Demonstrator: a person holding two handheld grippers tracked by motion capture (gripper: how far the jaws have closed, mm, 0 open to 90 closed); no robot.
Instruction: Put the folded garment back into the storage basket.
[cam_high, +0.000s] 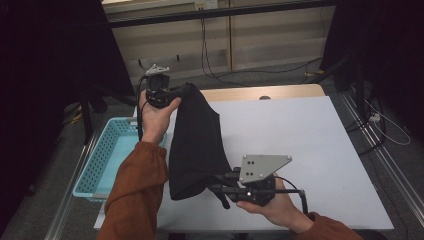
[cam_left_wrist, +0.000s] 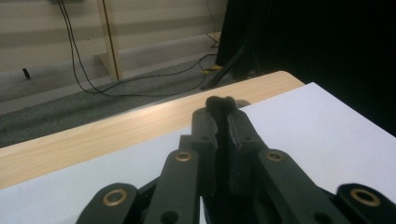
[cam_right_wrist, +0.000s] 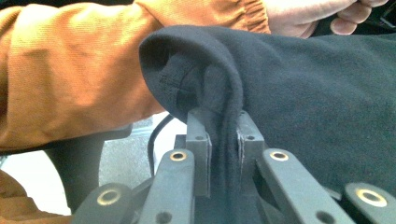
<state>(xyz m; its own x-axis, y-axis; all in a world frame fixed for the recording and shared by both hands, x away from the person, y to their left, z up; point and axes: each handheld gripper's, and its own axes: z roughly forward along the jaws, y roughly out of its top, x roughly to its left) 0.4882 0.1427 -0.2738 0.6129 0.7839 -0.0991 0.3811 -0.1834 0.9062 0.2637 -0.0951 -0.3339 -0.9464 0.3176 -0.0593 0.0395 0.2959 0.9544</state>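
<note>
Above the white table (cam_high: 300, 130), black cloth (cam_high: 195, 145) stretched between left gripper (cam_high: 186, 91) and right gripper (cam_high: 220, 184), both clamped on its edges, mid-lift; next, probably, spreading flat or carrying to the blue basket (cam_high: 102, 155).

We see a black cloth (cam_high: 196, 145) hanging stretched at centre-left of the high view, lifted off the table, bunched at both ends.
</note>
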